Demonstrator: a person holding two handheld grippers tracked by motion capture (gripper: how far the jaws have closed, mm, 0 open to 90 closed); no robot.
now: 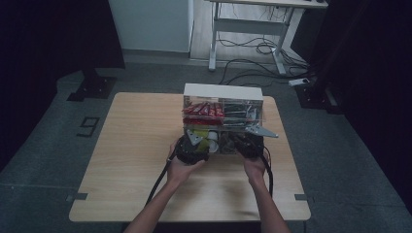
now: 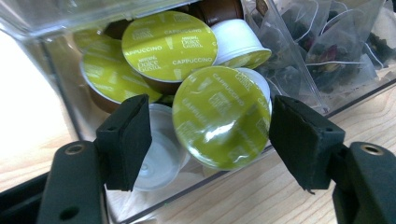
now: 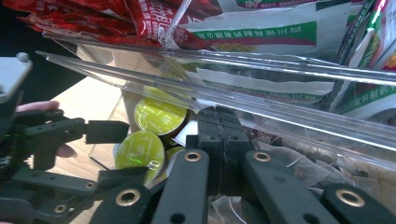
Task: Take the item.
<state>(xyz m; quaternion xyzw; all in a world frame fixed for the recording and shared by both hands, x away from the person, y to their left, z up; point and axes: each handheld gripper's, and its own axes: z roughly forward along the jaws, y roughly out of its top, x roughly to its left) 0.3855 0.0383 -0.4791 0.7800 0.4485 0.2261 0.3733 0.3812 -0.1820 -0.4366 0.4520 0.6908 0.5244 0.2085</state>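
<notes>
- Table [image 1: 131, 160]: a clear organizer [image 1: 223, 104] stands at its far middle, with red packets [image 1: 203, 109] in the upper tier and capsules plus tea bags [image 2: 327, 51] in the lower tray.
- Left gripper [image 2: 210, 135]: jaws spread wide at the tray's open front, flanking a green capsule [image 2: 219, 116] without touching it; the capsule leans on the pile.
- Right gripper [image 3: 219, 140]: jaws pressed together with nothing between them, tips under the clear shelf edge, just beside the capsules.
</notes>
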